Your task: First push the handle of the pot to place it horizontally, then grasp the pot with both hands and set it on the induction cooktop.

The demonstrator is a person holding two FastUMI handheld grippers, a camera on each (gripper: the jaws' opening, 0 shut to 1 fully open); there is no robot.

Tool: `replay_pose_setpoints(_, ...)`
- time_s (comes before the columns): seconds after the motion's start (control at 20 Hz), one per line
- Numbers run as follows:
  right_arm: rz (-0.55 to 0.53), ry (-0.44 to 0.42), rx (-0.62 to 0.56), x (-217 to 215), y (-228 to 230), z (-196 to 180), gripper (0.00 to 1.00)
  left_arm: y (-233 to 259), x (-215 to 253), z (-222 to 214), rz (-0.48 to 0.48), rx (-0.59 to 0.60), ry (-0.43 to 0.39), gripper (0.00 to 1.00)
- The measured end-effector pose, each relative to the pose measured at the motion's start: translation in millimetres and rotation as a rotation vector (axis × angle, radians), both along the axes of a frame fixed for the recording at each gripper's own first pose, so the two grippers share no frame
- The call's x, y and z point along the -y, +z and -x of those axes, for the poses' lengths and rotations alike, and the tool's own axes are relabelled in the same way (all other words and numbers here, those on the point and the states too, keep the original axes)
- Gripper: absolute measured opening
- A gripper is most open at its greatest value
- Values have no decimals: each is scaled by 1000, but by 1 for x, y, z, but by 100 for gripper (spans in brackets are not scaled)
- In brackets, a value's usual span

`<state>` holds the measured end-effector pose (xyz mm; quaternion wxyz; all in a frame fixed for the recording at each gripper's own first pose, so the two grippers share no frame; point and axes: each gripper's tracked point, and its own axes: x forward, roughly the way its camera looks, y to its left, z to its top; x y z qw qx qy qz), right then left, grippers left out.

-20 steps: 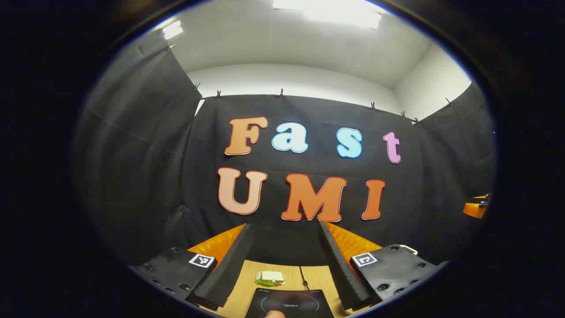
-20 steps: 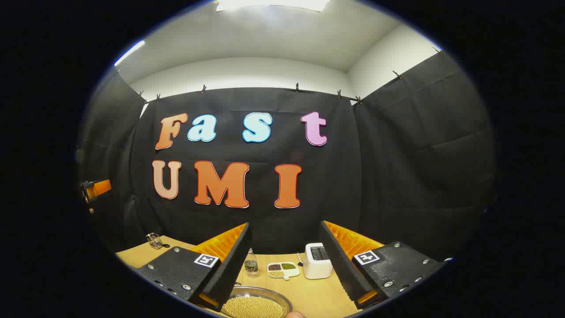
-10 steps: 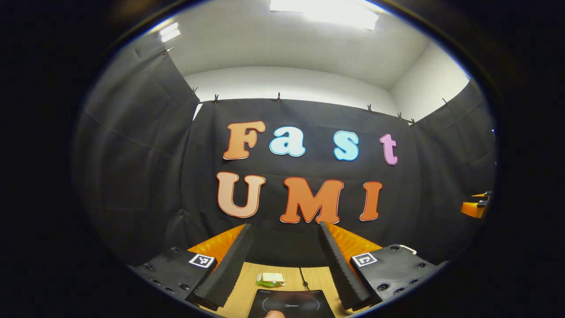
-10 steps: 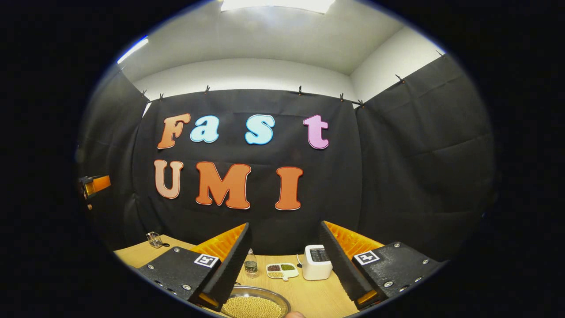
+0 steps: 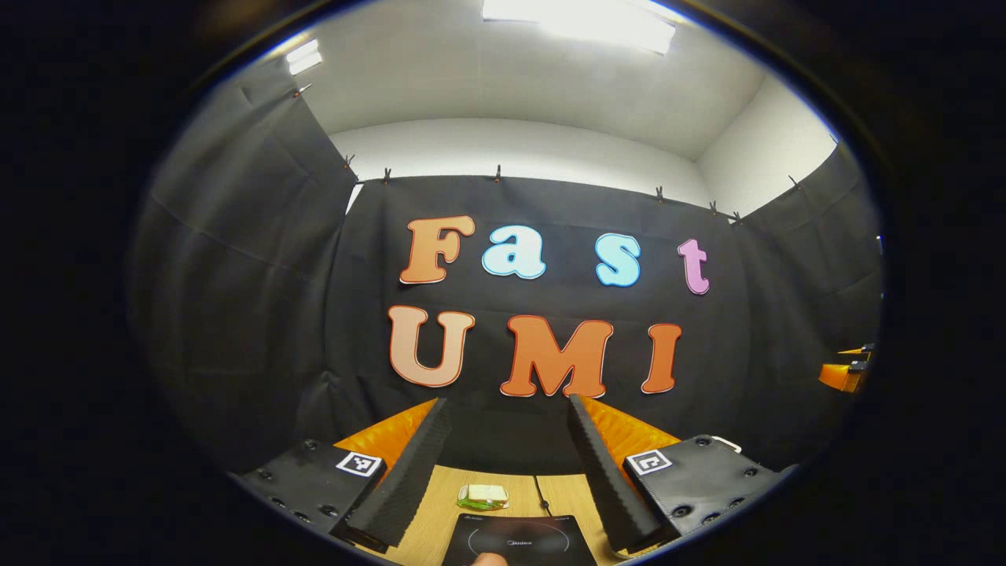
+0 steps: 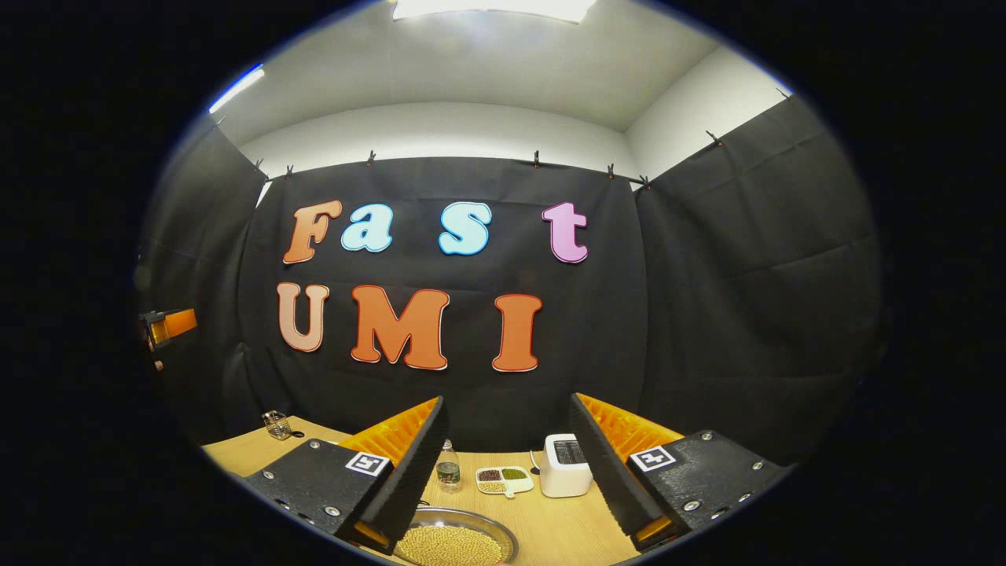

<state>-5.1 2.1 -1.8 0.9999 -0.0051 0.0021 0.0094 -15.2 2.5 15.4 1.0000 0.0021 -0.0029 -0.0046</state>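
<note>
Left gripper view: the left gripper [image 5: 507, 464] was held high above the table [image 5: 440, 511], jaws spread, nothing between them. Below and just ahead lay the cooktop [image 5: 519, 541], bare, with a small green-and-white packet [image 5: 482, 495] just beyond it and a cord [image 5: 541, 497] running to the far edge. At the far right the other gripper [image 5: 841, 373] was seen.

In the right gripper view the right gripper [image 6: 507, 464] was likewise raised, jaws spread and empty. Under it a metal pan [image 6: 503, 536] heaped with pale beans was noted; whether this is the pot could not be told, and no handle was made out. Farther off stood a bottle [image 6: 448, 468], a sample dish [image 6: 503, 479], a white device [image 6: 564, 465] and a small jar [image 6: 275, 425].

Judged progress: none. Handle push, two-handed grasp and placing were all left to do.
</note>
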Motion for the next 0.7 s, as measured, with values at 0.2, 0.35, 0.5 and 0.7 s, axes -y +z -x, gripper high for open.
replay_pose_setpoints(0.2, -16, 5, -3, 1, -5, -2, 88, 1, -3, 0, -6, -1, 10, 97)
replay_pose_setpoints(0.35, -12, 9, -12, 0, -10, -1, 70, 0, -2, 1, -6, -5, 7, 97)
replay_pose_setpoints(0.5, 17, 9, -23, 0, -17, 0, 55, 0, 0, -1, 0, -7, 2, 98)
replay_pose_setpoints(0.7, 50, 21, -39, -2, -29, 1, 34, -4, 1, -1, 7, -21, -1, 97)
